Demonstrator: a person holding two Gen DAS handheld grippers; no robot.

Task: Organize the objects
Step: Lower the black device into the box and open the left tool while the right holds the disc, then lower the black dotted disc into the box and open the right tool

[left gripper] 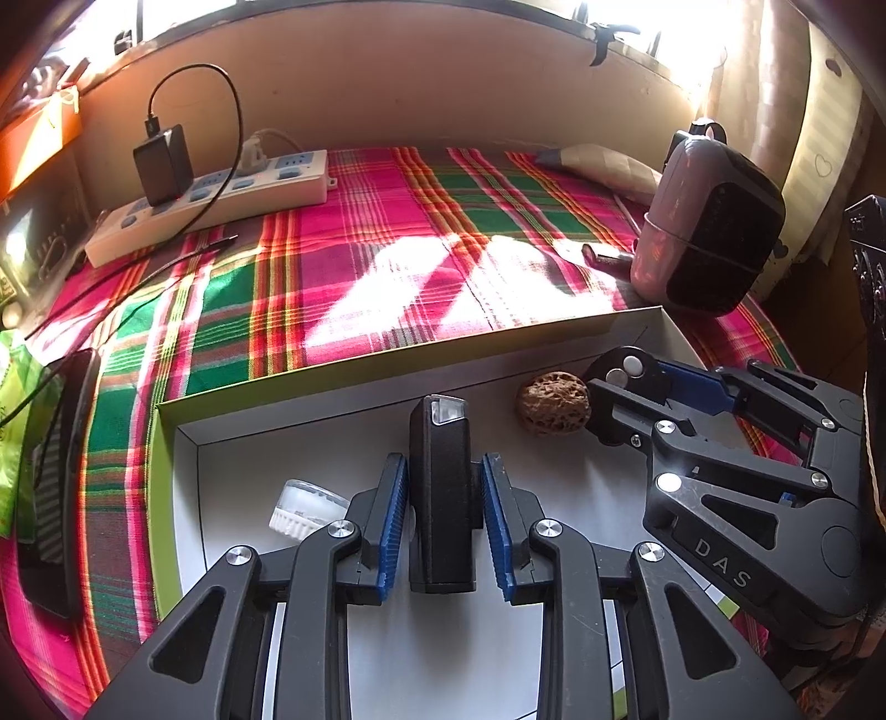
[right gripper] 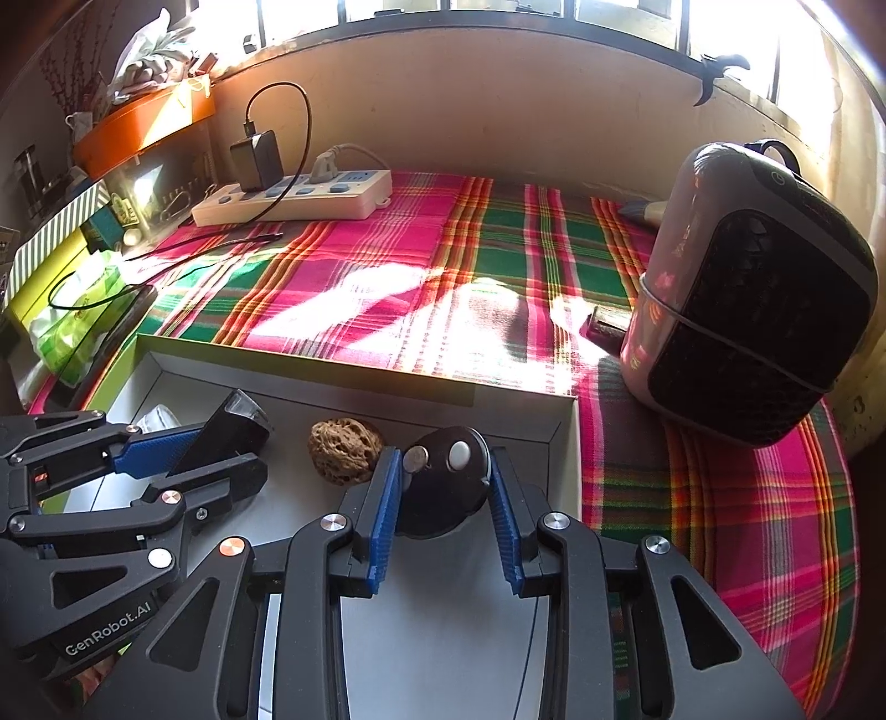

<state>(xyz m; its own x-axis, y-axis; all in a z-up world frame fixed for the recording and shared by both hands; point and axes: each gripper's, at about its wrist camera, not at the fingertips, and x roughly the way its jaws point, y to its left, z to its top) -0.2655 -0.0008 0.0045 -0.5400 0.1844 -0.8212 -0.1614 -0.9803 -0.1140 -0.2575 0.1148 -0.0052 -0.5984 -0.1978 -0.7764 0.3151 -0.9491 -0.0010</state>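
I'm gripping a black flashlight (left gripper: 440, 487) between my left gripper's (left gripper: 443, 512) jaws; my right gripper's (right gripper: 443, 512) jaws are clamping a round black fob (right gripper: 446, 479), a walnut (right gripper: 344, 450) just left of them.

Harsh window (right gripper: 498, 11) sunlight blows out tablecloth (left gripper: 443, 277) patches; fisheye-warped edges.

Two grippers were seen: the left gripper (left gripper: 446, 520) and the right gripper (right gripper: 443, 515). One white box (left gripper: 185, 437) was counted, holding four things: one black torch (left gripper: 440, 498), one walnut (left gripper: 552, 410), one round black fob (right gripper: 446, 482) and one white cap (left gripper: 304, 507). On the one plaid cloth (left gripper: 343, 232), one power strip (left gripper: 221, 194), one charger (left gripper: 163, 163) and one heater (right gripper: 747, 299) were counted.
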